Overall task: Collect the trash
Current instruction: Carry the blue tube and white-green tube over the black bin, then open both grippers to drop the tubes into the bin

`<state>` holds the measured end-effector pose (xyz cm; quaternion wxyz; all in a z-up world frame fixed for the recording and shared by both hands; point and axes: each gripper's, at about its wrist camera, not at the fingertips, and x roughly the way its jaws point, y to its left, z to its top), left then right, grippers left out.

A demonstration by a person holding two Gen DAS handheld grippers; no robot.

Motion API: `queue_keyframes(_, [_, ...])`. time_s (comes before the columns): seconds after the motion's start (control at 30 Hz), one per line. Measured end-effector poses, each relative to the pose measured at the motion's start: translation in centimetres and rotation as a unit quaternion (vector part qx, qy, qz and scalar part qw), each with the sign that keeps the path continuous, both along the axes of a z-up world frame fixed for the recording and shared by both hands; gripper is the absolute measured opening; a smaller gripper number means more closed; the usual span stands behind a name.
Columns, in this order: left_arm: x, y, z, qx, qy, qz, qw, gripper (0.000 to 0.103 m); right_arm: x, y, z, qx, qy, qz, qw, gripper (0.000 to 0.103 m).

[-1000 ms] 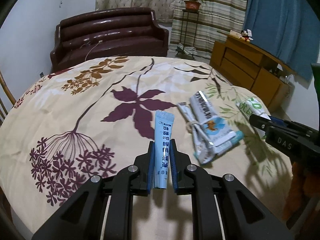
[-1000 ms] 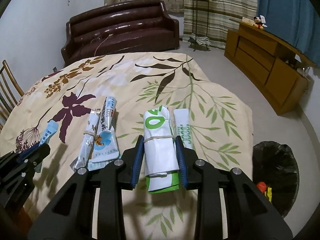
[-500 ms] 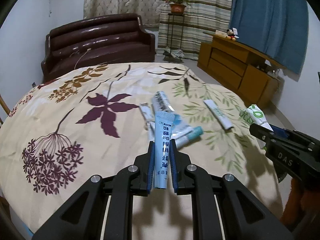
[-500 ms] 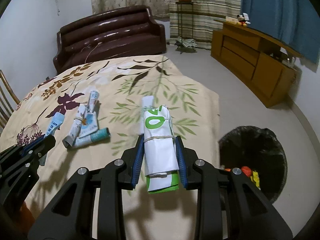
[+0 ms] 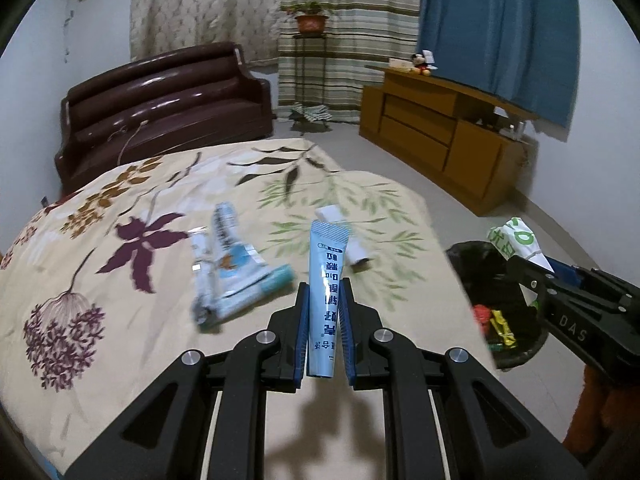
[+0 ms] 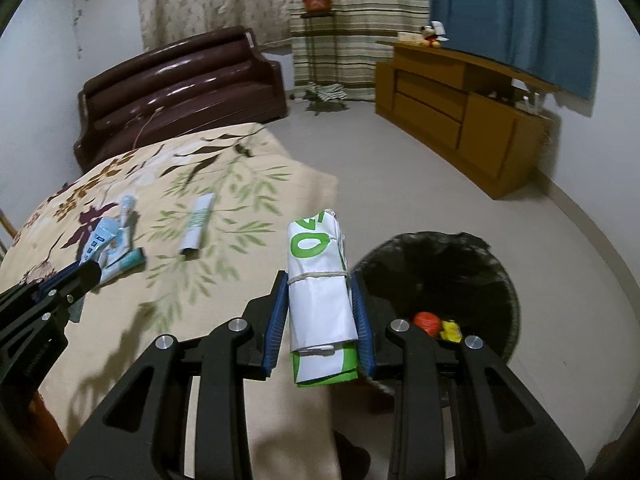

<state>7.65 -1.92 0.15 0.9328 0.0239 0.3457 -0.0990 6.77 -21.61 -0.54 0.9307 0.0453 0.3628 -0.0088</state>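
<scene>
My left gripper (image 5: 325, 294) is shut on a light blue tube (image 5: 326, 276) held above the floral tablecloth (image 5: 120, 280). My right gripper (image 6: 321, 284) is shut on a white and green rolled packet (image 6: 320, 280) tied with a rubber band, at the table's right edge beside a black-lined trash bin (image 6: 460, 272). The bin (image 5: 476, 268) holds red and yellow scraps. A bundle of blue-white tubes (image 5: 228, 264) and a white tube (image 5: 348, 236) lie on the table. In the left wrist view the right gripper (image 5: 520, 264) shows at right with its packet (image 5: 516, 240).
A dark brown sofa (image 5: 160, 100) stands behind the table. A wooden cabinet (image 5: 444, 136) with a plush toy lines the right wall, and a plant stand (image 5: 310, 36) sits by striped curtains. Grey floor (image 6: 400, 184) lies between the table and the cabinet.
Both grippers have swung right across the table with their loads. The bin has come into view under the right gripper. The table trash has shifted left in both views.
</scene>
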Motion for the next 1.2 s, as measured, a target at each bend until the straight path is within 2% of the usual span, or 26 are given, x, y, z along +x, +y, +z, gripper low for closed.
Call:
queue_keyframes(0.57, [1.0,-10.6,-0.9,0.026,-0.006,-0.088,0.9957,0.015,-0.7,-9.2,-1.6,0.000,0.002,-0.090,0.996,0.030])
queue_keyframes(1.2, [5.0,-17.2,-3.5,0.055,0.019,-0.113,0.9919,0.015,2.0,-14.0,-4.4,0.020,0.018,-0.120,0.992,0.030])
